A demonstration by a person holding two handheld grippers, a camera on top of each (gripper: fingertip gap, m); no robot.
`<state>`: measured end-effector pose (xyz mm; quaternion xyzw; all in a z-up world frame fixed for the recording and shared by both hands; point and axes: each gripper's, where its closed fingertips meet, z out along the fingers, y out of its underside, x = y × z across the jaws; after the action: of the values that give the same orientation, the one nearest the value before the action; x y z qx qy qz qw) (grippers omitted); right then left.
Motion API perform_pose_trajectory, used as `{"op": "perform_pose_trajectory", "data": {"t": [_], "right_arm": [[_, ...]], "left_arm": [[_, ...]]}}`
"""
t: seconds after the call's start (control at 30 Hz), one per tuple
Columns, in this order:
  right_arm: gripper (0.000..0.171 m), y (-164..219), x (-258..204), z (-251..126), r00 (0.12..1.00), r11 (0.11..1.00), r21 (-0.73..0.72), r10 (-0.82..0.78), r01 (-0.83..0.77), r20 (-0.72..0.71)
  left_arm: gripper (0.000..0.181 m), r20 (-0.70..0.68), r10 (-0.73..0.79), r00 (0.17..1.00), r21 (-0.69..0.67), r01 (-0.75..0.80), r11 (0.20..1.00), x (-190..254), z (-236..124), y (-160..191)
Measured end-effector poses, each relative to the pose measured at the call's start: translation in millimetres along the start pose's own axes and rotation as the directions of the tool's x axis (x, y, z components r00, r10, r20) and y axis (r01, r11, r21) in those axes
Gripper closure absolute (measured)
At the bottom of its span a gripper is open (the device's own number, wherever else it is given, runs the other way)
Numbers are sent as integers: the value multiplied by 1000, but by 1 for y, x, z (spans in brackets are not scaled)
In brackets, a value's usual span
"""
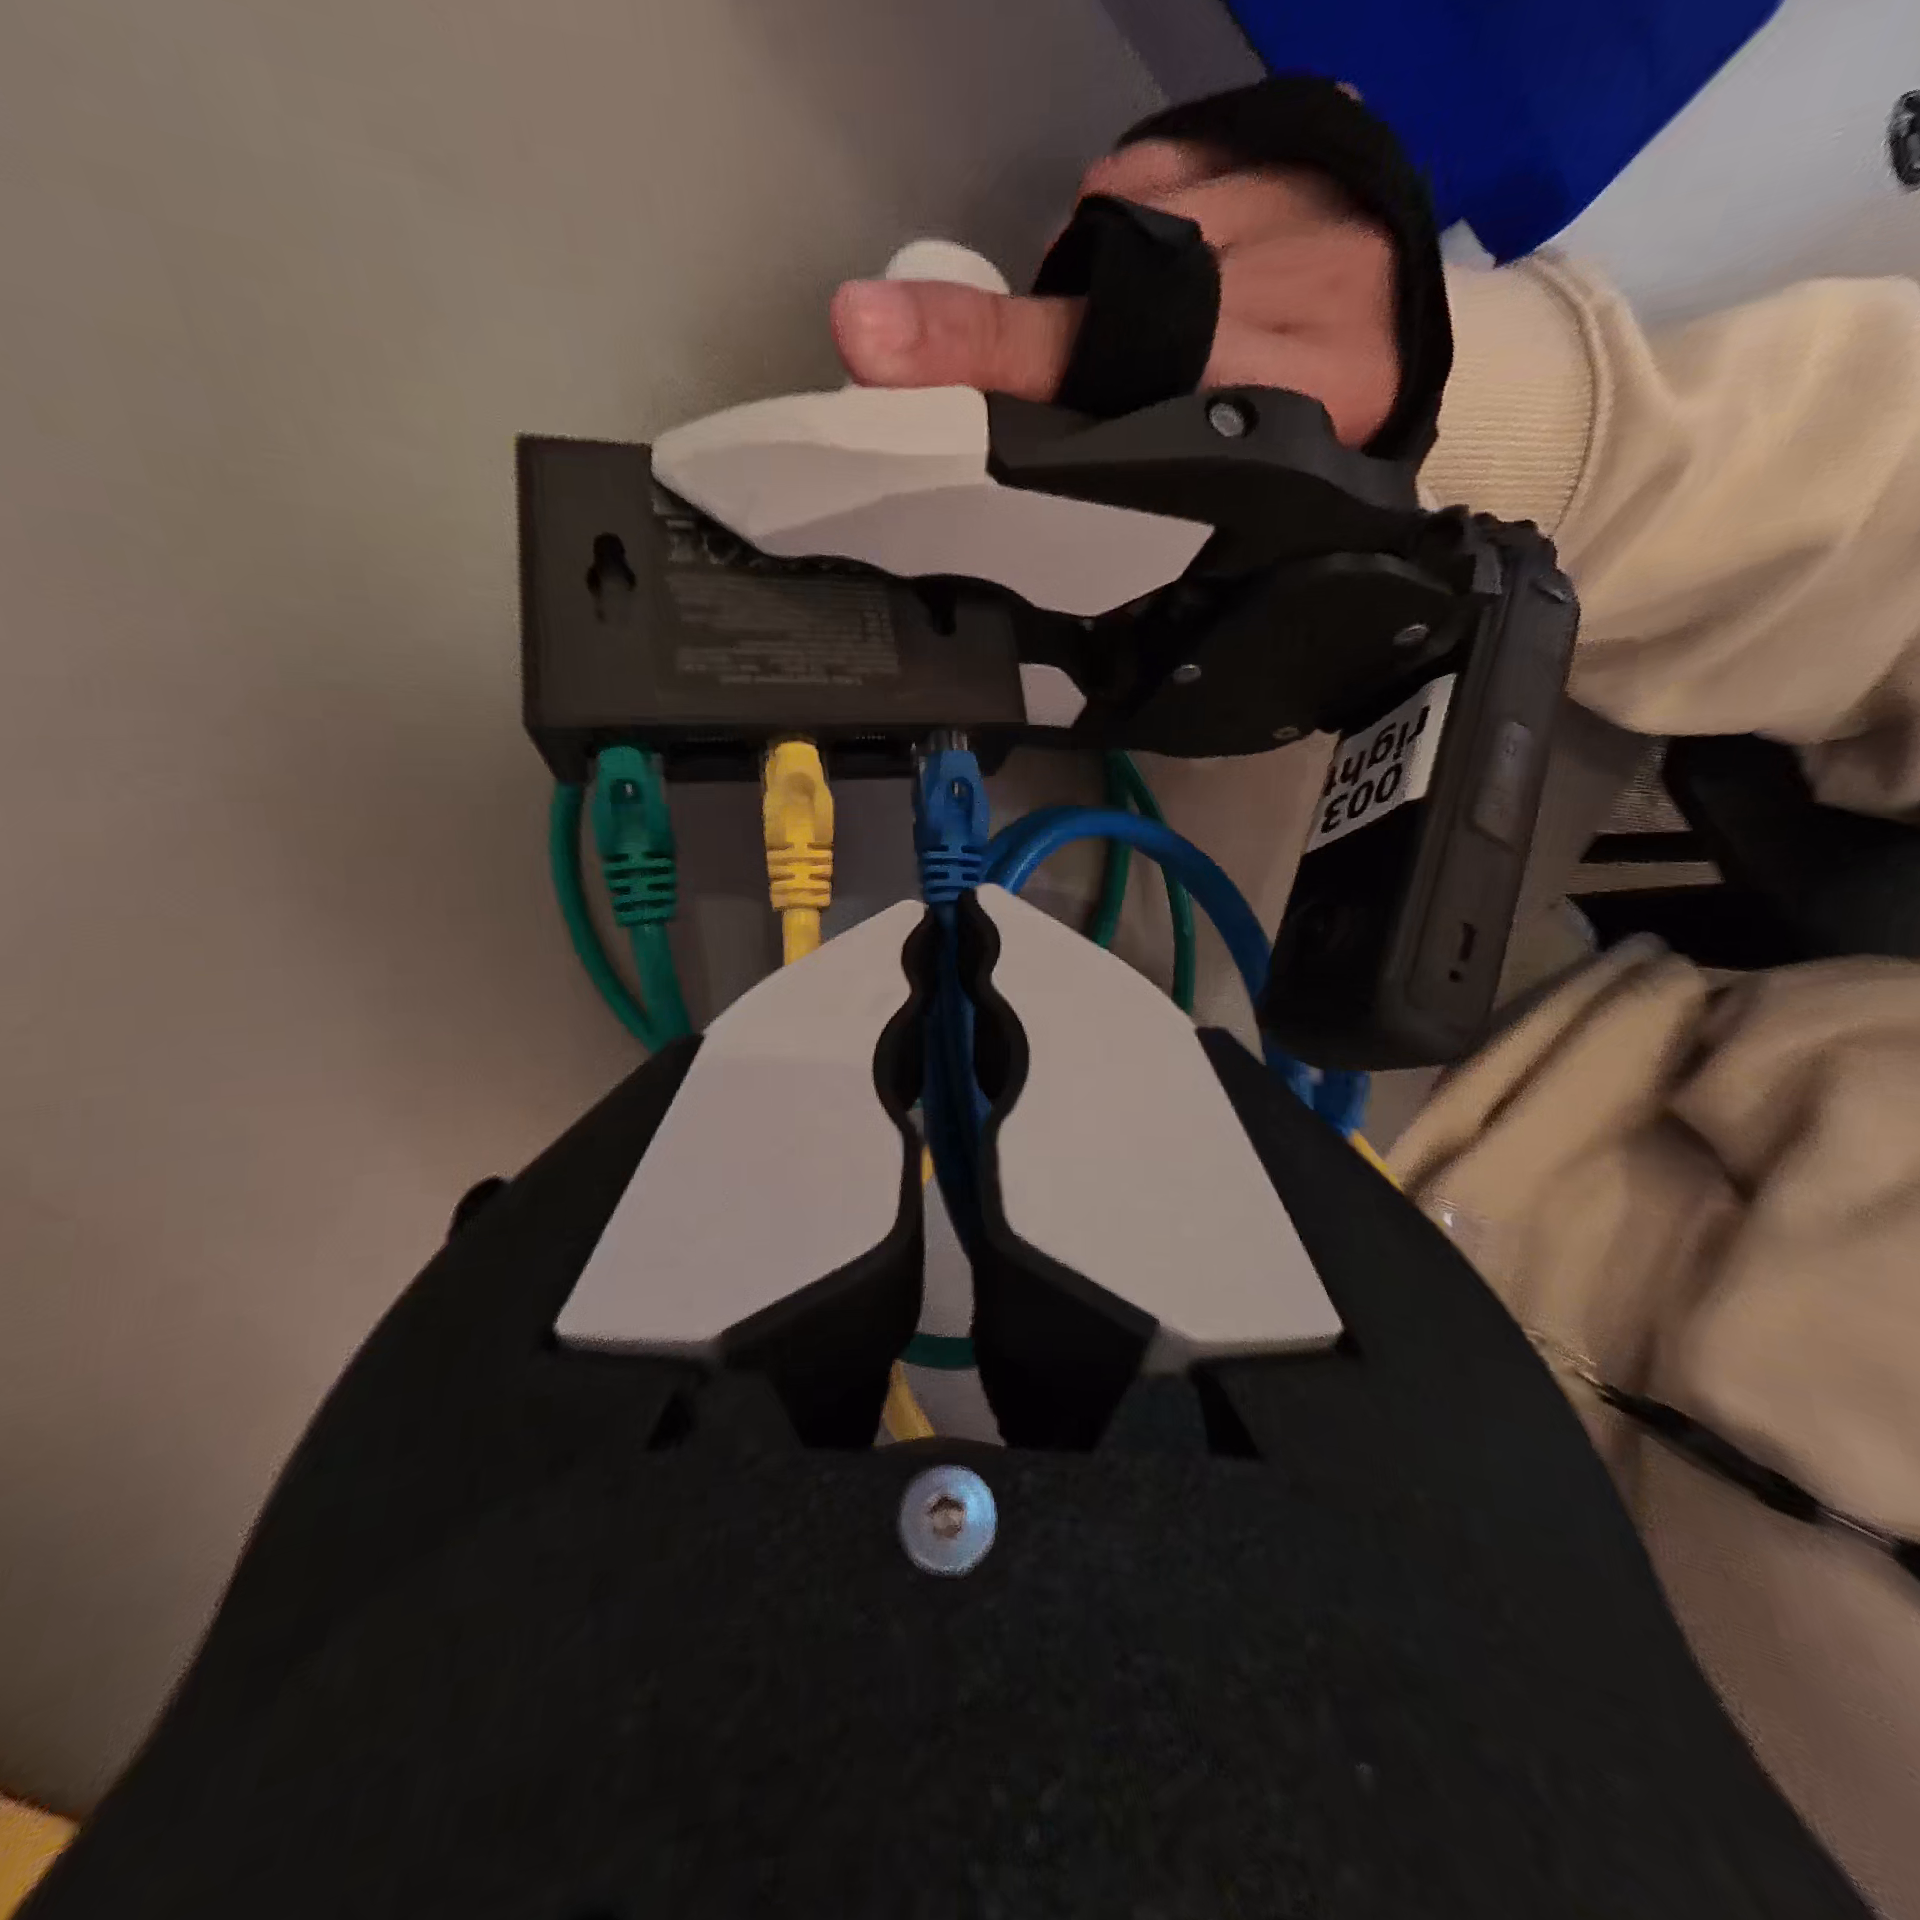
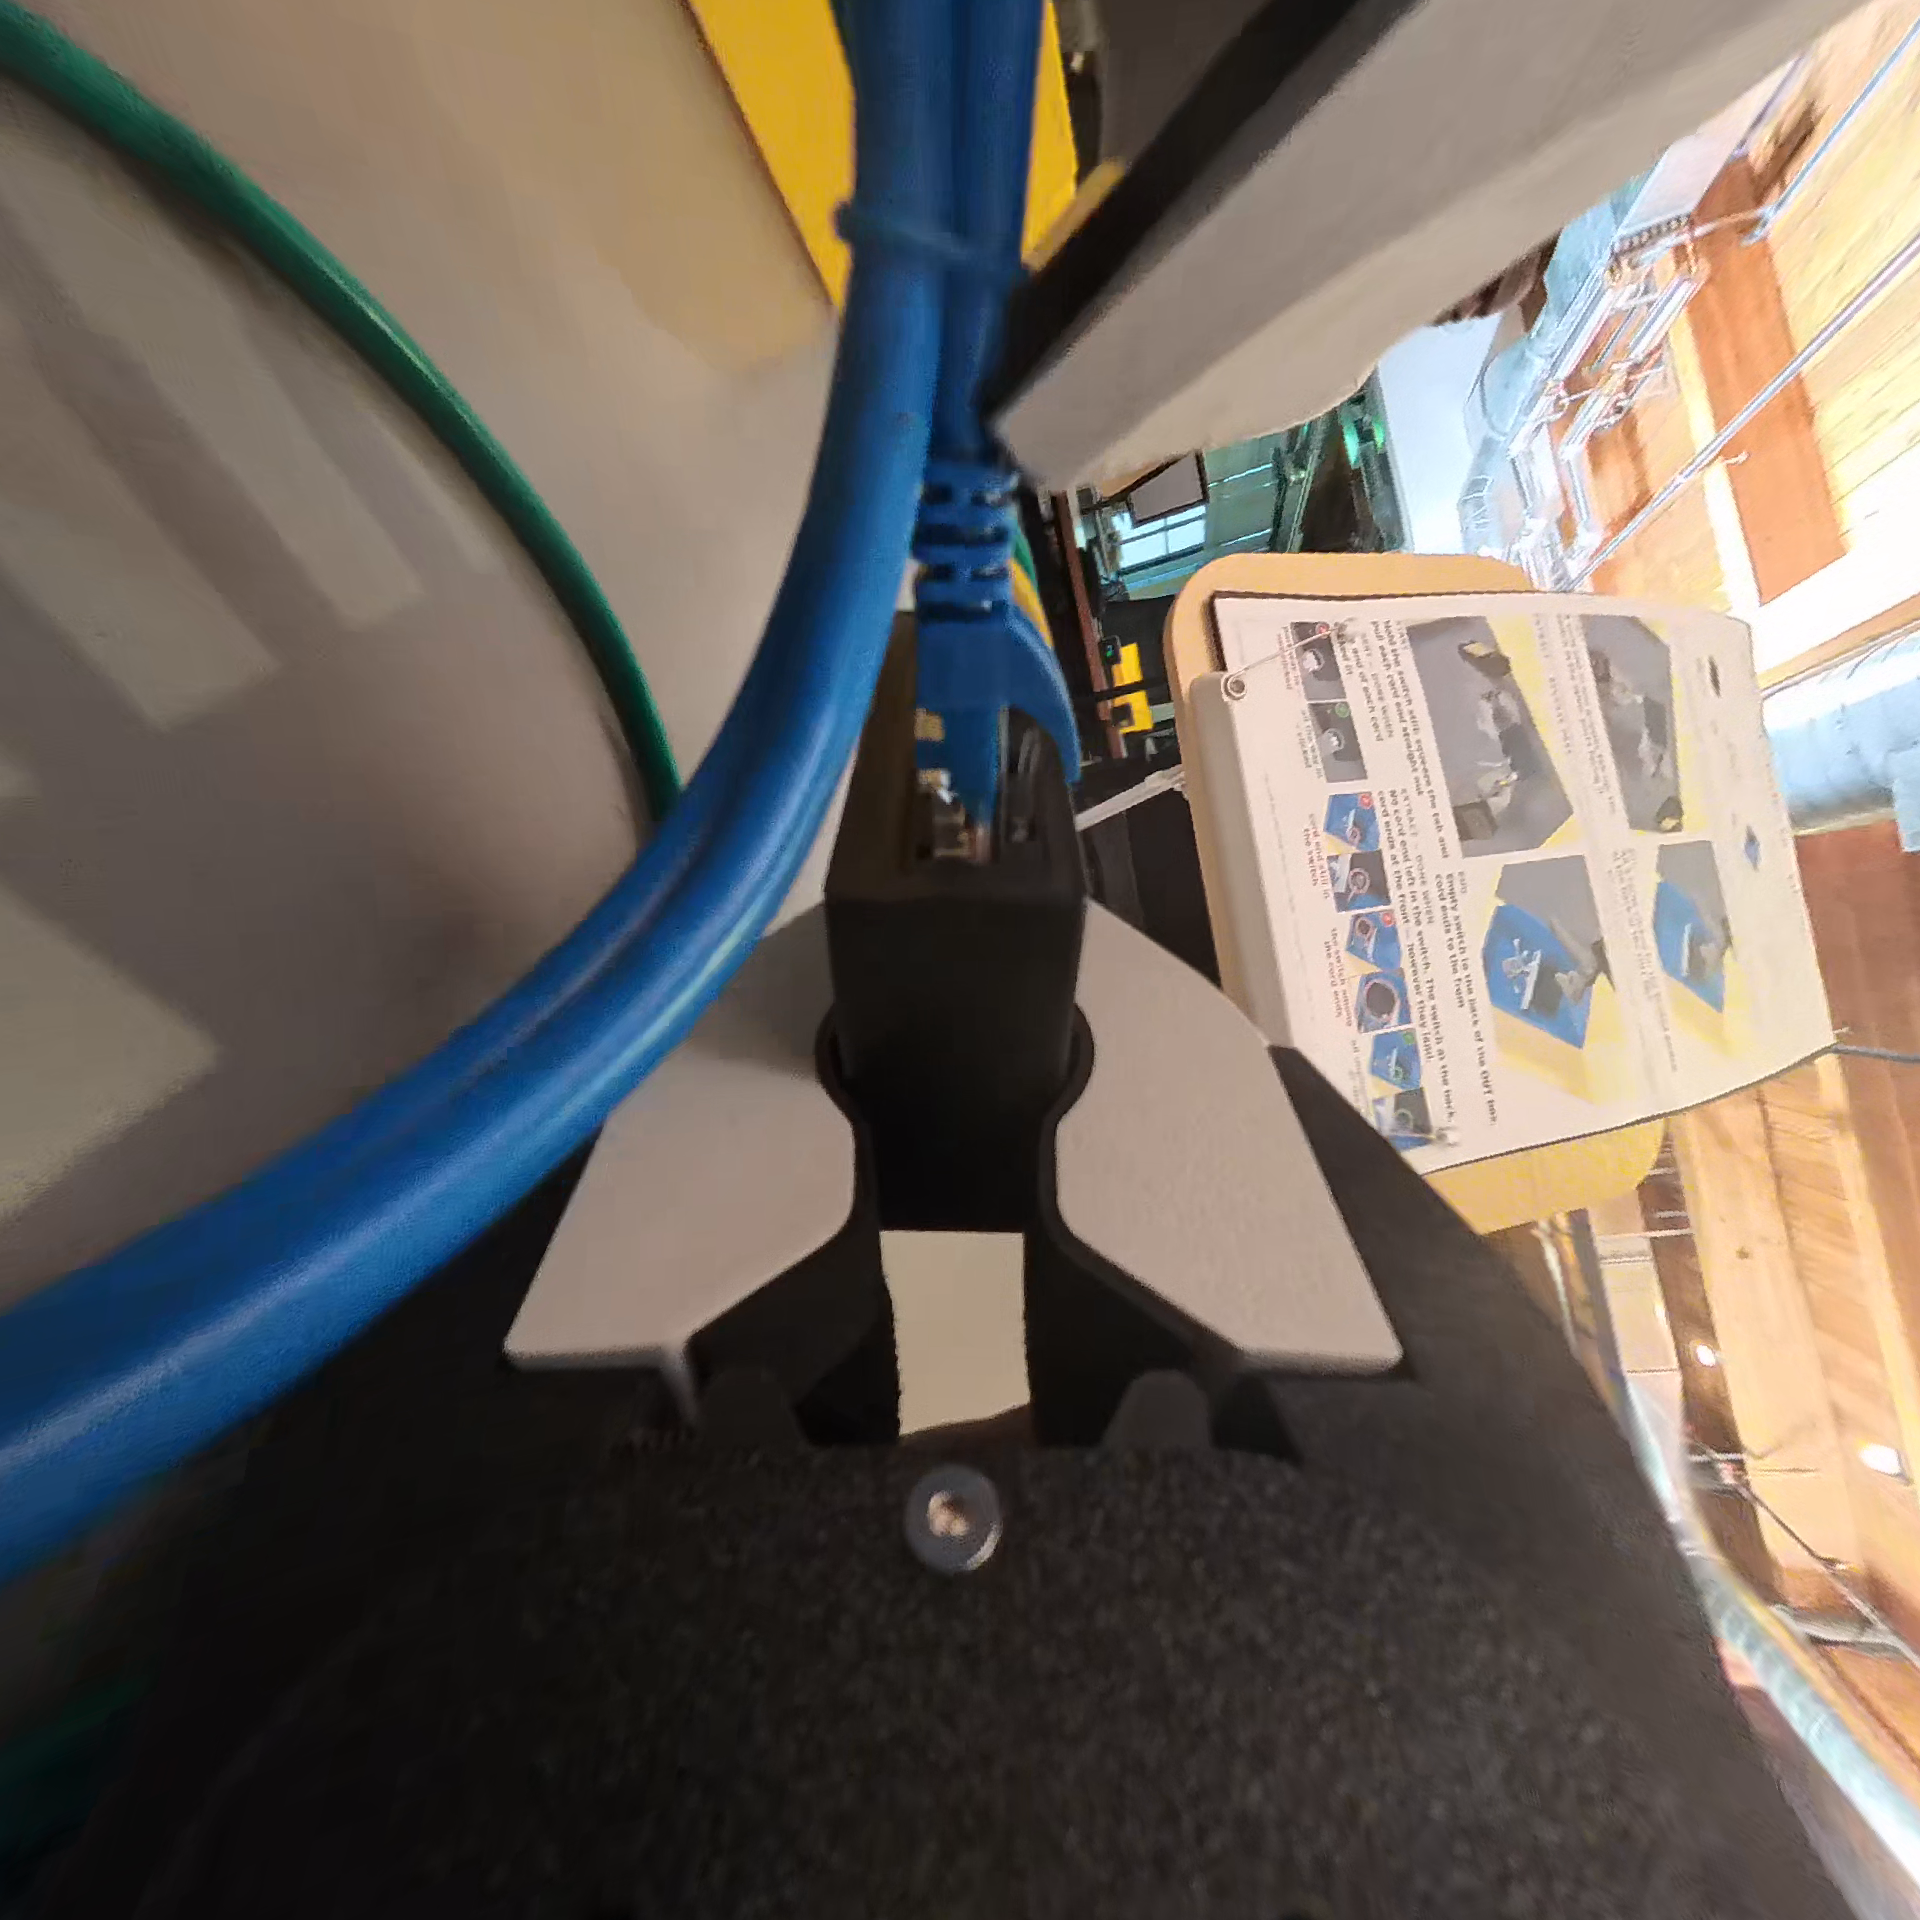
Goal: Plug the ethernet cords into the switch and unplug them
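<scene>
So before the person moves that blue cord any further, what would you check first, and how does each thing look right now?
1. Left gripper shut on the blue ethernet cord just behind its plug: ok.
2. Right gripper clamping the black box-shaped switch: ok.
3. Blue plug lined up with its port: ok.
4. Blue plug fully seated: cannot tell; metal contacts show at the port.
5. Green plug and yellow plug sit in their ports: ok.
6. Loose blue loop free of the grippers: cannot tell.
</scene>
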<state>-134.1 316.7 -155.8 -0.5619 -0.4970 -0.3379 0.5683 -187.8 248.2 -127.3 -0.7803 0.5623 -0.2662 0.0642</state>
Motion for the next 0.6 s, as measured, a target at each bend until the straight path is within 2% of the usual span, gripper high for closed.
{"op": "perform_pose_trajectory", "data": {"t": [0.03, 0.2, 0.23, 0.27, 0.3, 0.33, 0.37, 0.4, 0.47, 0.53, 0.6], "right_arm": [[142, -1, 0, 0, 1000, 1000, -3, 14, -14, 4], [141, -3, -7, 1, 999, 1000, -3, 26, -26, 39], [141, -12, -8, 0, 999, 999, 42, 24, -26, 43], [141, -40, -8, -8, 999, 989, 145, 23, -28, 30], [133, -47, -16, -9, 998, 996, 80, 39, -44, 58], [142, -49, -22, -6, 997, 992, 123, 18, -27, 71], [142, -31, -16, -1, 999, 996, 80, -40, 37, 29], [141, -9, -14, 4, 996, 998, 29, 46, -48, 70], [141, 19, 3, 8, 981, 982, -37, 188, -186, 54], [141, 22, 4, 10, 984, 984, -49, 172, -170, 46], [140, 18, 1, 11, 990, 990, -43, 133, -131, 42]], "left_arm": [[179, 27, 25, 999, 12, -25, 1000, 1, -1, 0], [181, 135, 109, 985, 60, -118, 991, 1, 2, 1], [181, 178, 125, 976, 125, -149, 981, 0, 2, -8], [181, 209, 140, 968, 139, -171, 975, -1, 5, -14], [181, 236, 177, 956, 110, -207, 972, -2, 8, -13], [181, 266, 188, 945, 132, -229, 964, -2, 0, -15], [181, 288, 165, 943, 179, -222, 958, -3, -17, -19], [181, 312, 147, 939, 227, -224, 948, -6, -37, -22], [181, 359, 128, 924, 302, -245, 921, -8, -72, -23], [181, 317, 128, 940, 356, -243, 902, 1, -83, -21], [181, 241, 138, 961, 378, -224, 898, 13, -78, -19]]}}
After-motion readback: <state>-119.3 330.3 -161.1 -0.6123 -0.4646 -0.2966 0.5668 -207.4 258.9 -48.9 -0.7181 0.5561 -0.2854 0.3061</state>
